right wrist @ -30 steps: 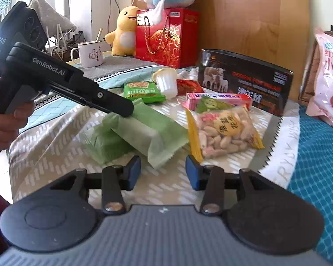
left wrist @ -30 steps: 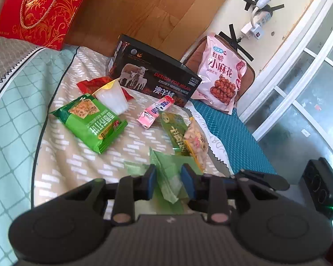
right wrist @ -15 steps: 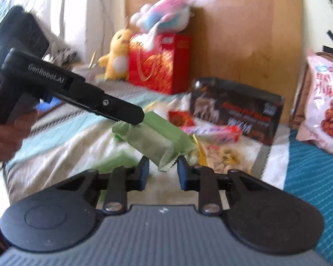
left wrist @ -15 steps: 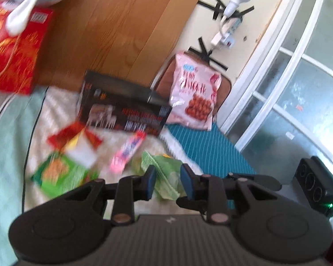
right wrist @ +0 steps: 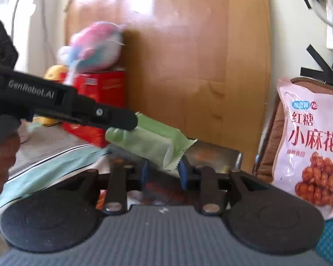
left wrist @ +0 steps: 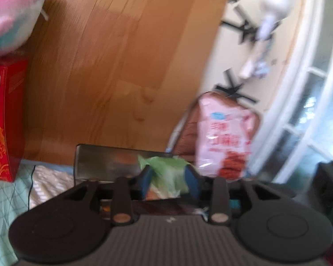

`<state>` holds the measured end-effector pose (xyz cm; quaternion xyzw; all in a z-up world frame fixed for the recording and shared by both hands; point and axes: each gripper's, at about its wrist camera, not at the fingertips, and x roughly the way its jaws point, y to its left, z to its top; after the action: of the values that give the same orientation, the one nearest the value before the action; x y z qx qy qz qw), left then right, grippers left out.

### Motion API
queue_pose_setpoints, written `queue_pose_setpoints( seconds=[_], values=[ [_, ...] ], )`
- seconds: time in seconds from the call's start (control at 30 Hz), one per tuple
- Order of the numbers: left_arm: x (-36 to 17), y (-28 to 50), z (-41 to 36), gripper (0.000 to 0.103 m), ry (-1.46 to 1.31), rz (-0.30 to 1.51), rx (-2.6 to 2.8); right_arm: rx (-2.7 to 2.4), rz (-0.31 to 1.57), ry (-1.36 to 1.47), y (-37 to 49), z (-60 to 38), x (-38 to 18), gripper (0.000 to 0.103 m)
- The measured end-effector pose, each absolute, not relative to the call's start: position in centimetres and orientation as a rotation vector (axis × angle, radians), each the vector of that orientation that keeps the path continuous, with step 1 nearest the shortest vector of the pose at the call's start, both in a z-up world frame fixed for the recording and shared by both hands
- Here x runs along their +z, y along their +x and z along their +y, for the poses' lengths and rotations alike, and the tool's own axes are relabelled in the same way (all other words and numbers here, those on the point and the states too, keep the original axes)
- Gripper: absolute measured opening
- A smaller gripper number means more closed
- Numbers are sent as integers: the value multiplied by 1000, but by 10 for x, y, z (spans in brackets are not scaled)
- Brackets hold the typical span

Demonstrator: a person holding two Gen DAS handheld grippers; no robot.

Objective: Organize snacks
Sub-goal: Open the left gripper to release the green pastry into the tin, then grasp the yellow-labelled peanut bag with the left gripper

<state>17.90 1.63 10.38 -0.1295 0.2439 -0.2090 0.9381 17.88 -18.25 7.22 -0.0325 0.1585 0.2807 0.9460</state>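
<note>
Black plastic left gripper across the frame's left, white "GenRobot.AI" lettering, one silver screw. Blue-padded jaws on the right gripper, copper-coloured rivets, ribbed grey base. Blurred skin, probably fingers, lower left.

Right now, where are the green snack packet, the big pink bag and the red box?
Green snack packet (right wrist: 153, 140): right wrist view, middle of its wrapper.
Pink bag (right wrist: 313, 146): right wrist view, on the printed front.
Red box (left wrist: 4, 119): left wrist view, on its front face.

Both wrist cams sit low behind their fingers, facing the wooden headboard. They share the green packet and pink bag up close
</note>
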Motion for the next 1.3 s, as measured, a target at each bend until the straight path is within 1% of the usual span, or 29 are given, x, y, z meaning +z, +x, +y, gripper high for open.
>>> queue_pose_setpoints(
  seconds=[0.03, 0.1, 0.17, 0.23, 0.4, 0.57, 0.6, 0.63, 0.67, 0.7, 0.8, 1.07, 1.27, 1.3],
  values=[
    [100, 186, 14, 47, -255, 517, -398, 554, 331, -52, 187, -185, 72, 38],
    [92, 192, 12, 47, -246, 547, -366, 528, 345, -9, 192, -194, 71, 39],
    [91, 182, 17, 47, -279, 531, -391, 541, 350, 44, 185, -210, 70, 39],
    [93, 164, 23, 47, -312, 522, -421, 572, 387, 101, 172, -225, 65, 48],
    [79, 106, 26, 47, -393, 598, -543, 636, 582, 249, 145, -256, 29, 48],
    [43, 77, 7, 44, -407, 747, -546, 674, 708, 356, 126, -258, 3, 47],
    [34, 77, 4, 42, -405, 779, -530, 679, 718, 374, 121, -256, 1, 47],
    [27, 76, 1, 36, -408, 808, -515, 686, 714, 389, 115, -256, 2, 46],
    [20, 74, 1, 32, -416, 828, -508, 702, 719, 400, 109, -254, 2, 45],
    [18, 68, 3, 30, -415, 815, -490, 709, 715, 404, 102, -252, 3, 45],
    [17, 57, 12, 23, -440, 810, -486, 714, 674, 338, 75, -245, 9, 45],
    [16, 25, 29, 22, -465, 820, -467, 799, 635, 241, 12, -233, 9, 47],
    [16, 12, 31, 22, -427, 803, -460, 758, 547, 7, -19, -207, 8, 48],
    [16, 12, 30, 22, -420, 803, -459, 741, 535, -35, -21, -204, 7, 51]
  ],
)
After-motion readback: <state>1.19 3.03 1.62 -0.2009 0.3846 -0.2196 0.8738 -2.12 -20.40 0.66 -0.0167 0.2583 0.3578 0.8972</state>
